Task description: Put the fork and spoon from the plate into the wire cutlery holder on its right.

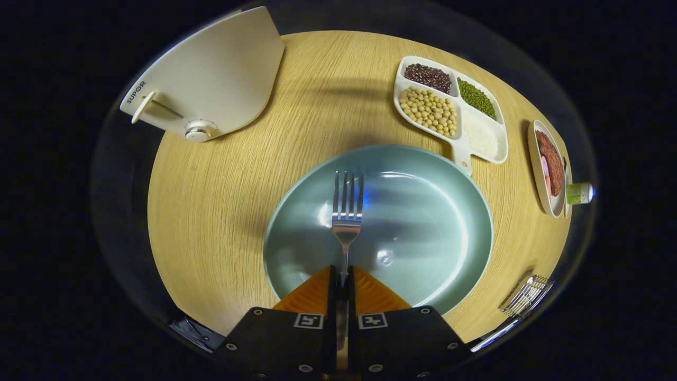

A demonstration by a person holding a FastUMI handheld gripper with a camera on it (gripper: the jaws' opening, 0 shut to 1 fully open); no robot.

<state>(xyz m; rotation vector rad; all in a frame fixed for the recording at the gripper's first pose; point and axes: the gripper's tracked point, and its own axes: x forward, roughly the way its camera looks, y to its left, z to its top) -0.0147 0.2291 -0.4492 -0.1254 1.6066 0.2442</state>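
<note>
A steel fork [346, 206] points away from me, its tines over the middle of a pale blue-green plate [439, 211]. My gripper [342, 275] is shut on the fork's handle, both fingers pressing it near the neck. The fork looks lifted a little above the plate, with its shadow on the glaze below. The wire cutlery holder [523, 296] stands to the right of the plate, near the table's edge, only partly seen.
A round wooden table [211, 211] carries everything. Beyond the plate to the right lies a white divided tray [476, 132] of beans and grains. Farther right is a small dish [547, 169] with food and a green-labelled tube [579, 193]. A white appliance lid [211, 79] sits far left.
</note>
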